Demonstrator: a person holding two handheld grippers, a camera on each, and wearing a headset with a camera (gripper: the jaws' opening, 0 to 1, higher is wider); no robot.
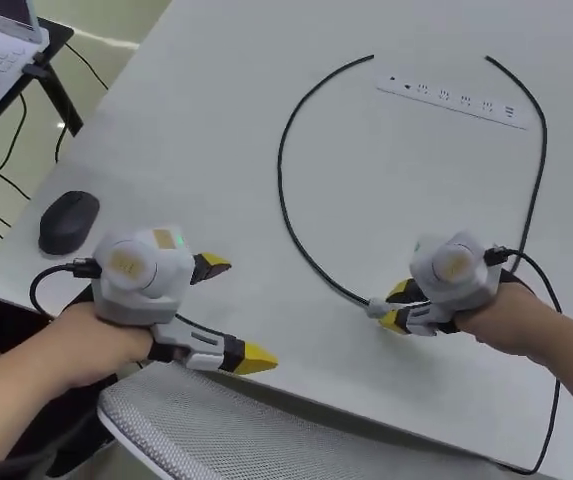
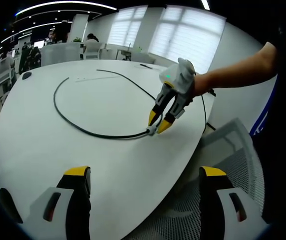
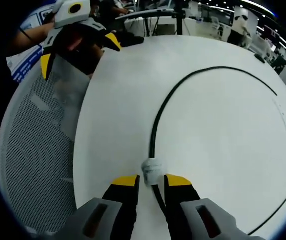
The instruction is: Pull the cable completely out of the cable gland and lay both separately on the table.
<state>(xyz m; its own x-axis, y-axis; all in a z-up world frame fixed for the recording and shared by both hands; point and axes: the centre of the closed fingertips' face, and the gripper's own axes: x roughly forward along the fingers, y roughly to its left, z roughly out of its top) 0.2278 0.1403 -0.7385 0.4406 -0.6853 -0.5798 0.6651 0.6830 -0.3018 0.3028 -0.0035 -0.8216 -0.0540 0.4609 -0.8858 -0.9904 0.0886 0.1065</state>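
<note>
Yellow-tipped and black-armed, my left gripper (image 1: 234, 312) hangs at the table's near edge, its 2 jaws spread wide with nothing between them. Below it is the grey woven mesh of a chair (image 1: 166, 430). My right gripper (image 1: 396, 305) has its jaws narrowly parted, astride the cable (image 1: 280, 185) without pinching it. The cable is thin, black and smooth, lying in 1 big open loop on the matte white table (image 1: 216, 120). Its near end sits in the cable gland (image 1: 378, 308), a small stubby white cylinder resting on the table just ahead of my right tips. A long white power strip (image 1: 453, 100) lies at the loop's far gap; its markings are too small to read.
</note>
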